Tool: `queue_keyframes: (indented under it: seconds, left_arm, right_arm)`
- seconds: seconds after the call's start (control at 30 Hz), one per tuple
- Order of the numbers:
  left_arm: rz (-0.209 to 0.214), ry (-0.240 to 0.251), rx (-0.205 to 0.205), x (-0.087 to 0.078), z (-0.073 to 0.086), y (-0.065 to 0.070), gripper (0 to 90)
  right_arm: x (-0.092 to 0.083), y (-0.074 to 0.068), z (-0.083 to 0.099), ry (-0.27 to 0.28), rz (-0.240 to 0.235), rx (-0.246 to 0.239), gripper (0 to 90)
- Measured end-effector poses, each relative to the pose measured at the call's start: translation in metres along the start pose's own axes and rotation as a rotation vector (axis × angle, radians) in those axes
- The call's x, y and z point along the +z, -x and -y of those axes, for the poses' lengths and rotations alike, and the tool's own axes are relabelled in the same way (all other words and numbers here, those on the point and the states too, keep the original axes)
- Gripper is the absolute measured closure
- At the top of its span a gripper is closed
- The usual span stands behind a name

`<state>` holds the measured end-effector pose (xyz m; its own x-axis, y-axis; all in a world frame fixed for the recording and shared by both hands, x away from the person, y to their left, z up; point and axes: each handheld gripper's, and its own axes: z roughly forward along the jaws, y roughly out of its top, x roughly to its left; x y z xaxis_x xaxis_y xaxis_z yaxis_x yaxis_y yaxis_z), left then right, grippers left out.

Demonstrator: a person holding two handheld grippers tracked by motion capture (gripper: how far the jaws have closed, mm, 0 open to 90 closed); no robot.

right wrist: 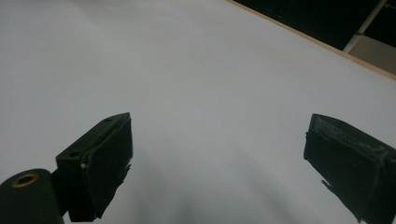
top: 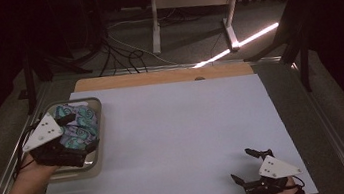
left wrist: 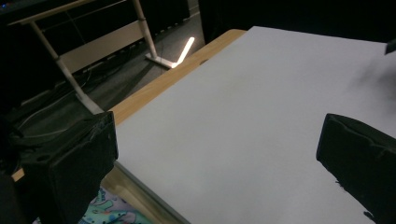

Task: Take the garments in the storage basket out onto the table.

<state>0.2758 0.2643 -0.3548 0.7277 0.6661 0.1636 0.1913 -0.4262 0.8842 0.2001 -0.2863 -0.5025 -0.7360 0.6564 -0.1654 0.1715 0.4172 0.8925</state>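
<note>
- The left tongs (top: 77, 139) hang over a grey tray (top: 98, 157); their jaws stand wide apart with nothing between them, as the left gripper view makes plain.
- Just under those jaws lies a bunched cloth (top: 80, 124), teal with purple swirls, inside the tray; a corner of it shows below the left jaw in the left gripper view (left wrist: 109, 212). Whether the jaws touch it I cannot tell.
- A hand (top: 31, 173) in a dark sleeve holds these tongs from behind.
- The right tongs (top: 246, 167) sit low over the white sheet (top: 179, 131), well apart from the tray, jaws also spread wide and holding nothing.
- In the right gripper view only bare sheet (right wrist: 201, 70) lies between and ahead of the jaws.
- Beyond the sheet's far edge a strip of wooden board (top: 157, 76) shows.
- Farther off stand white table legs (top: 230, 18), tangled cables (top: 124, 53) and a bright streak of light (top: 243, 42) on the dark floor.
</note>
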Motion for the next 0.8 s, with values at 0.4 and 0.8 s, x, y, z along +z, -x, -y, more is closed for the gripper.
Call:
queue_keyframes:
  seconds: [0.4,0.8]
  left_arm:
    - [-0.155,-0.006,-0.095,0.012,0.005,-0.029,0.0]
    - [-0.360,-0.081,-0.228,0.032,0.031,-0.065,0.0]
  right_arm:
    - [0.001,-0.001,0.000,-0.002,-0.009,0.007,8.3]
    - [0.002,-0.002,0.001,-0.003,-0.010,-0.002,8.3]
